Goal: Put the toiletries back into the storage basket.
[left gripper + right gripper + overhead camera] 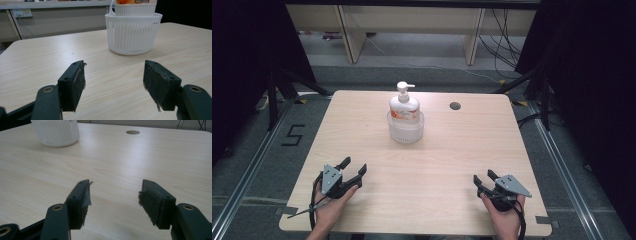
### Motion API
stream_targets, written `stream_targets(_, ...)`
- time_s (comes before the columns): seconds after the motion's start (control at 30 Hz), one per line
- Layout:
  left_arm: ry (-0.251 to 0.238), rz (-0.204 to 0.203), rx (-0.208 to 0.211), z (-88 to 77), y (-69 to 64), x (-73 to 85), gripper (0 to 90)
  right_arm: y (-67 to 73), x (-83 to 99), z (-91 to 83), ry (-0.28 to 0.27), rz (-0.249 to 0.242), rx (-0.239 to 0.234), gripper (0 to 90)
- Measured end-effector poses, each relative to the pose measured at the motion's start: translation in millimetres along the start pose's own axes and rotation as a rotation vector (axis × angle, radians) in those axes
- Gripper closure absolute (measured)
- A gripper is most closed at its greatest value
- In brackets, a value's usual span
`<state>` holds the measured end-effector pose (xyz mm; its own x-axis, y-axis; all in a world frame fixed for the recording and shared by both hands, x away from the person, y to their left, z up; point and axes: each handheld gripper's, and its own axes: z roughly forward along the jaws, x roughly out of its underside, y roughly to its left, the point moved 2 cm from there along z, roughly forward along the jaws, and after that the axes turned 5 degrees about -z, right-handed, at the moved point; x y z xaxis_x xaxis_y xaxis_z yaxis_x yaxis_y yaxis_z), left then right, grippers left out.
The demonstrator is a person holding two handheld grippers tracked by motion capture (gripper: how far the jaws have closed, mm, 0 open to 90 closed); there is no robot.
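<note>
One pump bottle stands inside white basket

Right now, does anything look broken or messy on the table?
Nothing spilled or tipped: the soap bottle stands upright in the white basket on a tidy table. Only the gripper pads look worn: frayed bits hang off the left gripper and the right gripper edges. Both are open.
</note>
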<state>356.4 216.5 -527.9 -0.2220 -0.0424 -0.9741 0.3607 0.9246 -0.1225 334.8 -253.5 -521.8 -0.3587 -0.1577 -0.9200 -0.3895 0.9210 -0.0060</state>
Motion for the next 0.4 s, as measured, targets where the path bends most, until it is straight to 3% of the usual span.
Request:
stream_targets(0.07,-0.01,-0.007,-0.003,0.6,1.1,0.0,33.5,0.0,-0.2,-1.9,0.018,-0.004,-0.006,41.4)
stream_targets(0.4,0.001,0.004,-0.002,0.7,1.4,-0.3,33.7,-1.9,-0.3,0.0,0.006,-0.025,-0.009,41.3)
